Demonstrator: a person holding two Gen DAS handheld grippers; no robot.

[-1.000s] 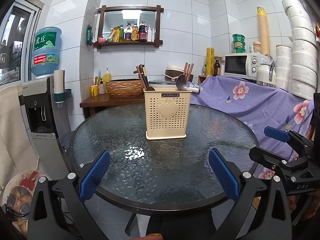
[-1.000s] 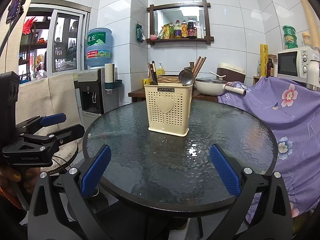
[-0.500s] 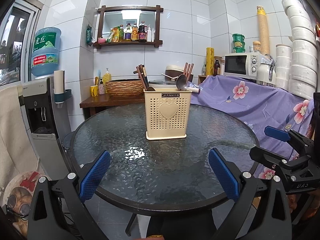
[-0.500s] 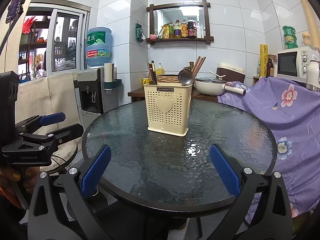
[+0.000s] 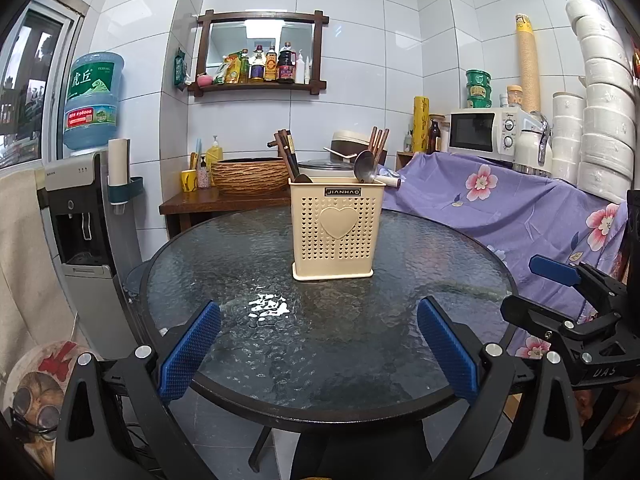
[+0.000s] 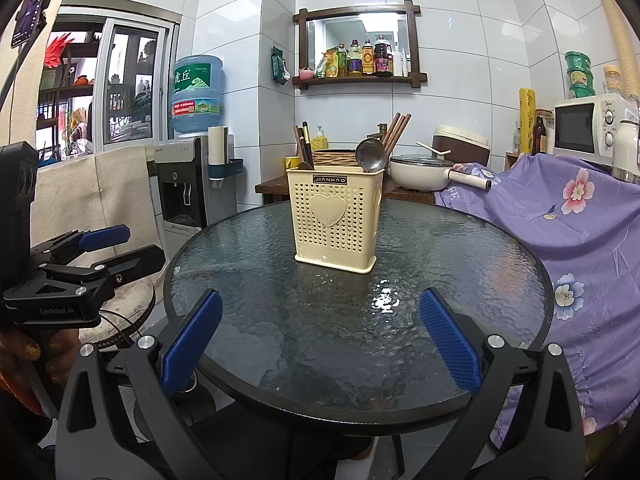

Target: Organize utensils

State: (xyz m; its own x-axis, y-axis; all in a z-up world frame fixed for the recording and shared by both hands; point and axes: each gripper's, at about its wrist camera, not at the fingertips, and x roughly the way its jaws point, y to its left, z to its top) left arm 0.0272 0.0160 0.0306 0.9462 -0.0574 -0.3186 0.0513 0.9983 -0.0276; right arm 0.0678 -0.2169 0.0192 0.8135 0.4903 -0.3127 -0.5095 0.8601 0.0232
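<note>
A cream perforated utensil holder (image 5: pixel 334 228) (image 6: pixel 335 220) with a heart on its front stands upright near the middle of the round glass table (image 5: pixel 320 320) (image 6: pixel 360 320). Out of it stick a metal spoon (image 5: pixel 365 167) (image 6: pixel 371 155), brown chopsticks (image 5: pixel 378 140) (image 6: pixel 396 128) on the right and dark chopsticks (image 5: pixel 287 154) (image 6: pixel 303 144) on the left. My left gripper (image 5: pixel 318 346) hangs open over the table's near edge, empty. My right gripper (image 6: pixel 320 342) is likewise open and empty at the near edge. Each gripper shows in the other's view, the right gripper (image 5: pixel 560 300) and the left gripper (image 6: pixel 92 256).
A purple floral cloth (image 5: pixel 520 208) (image 6: pixel 568 208) covers furniture to the right of the table. A water dispenser (image 5: pixel 80 216) (image 6: pixel 188 184) stands to the left. Behind are a wooden side table (image 5: pixel 216 202), a white pot (image 6: pixel 420 170) and a microwave (image 5: pixel 484 132).
</note>
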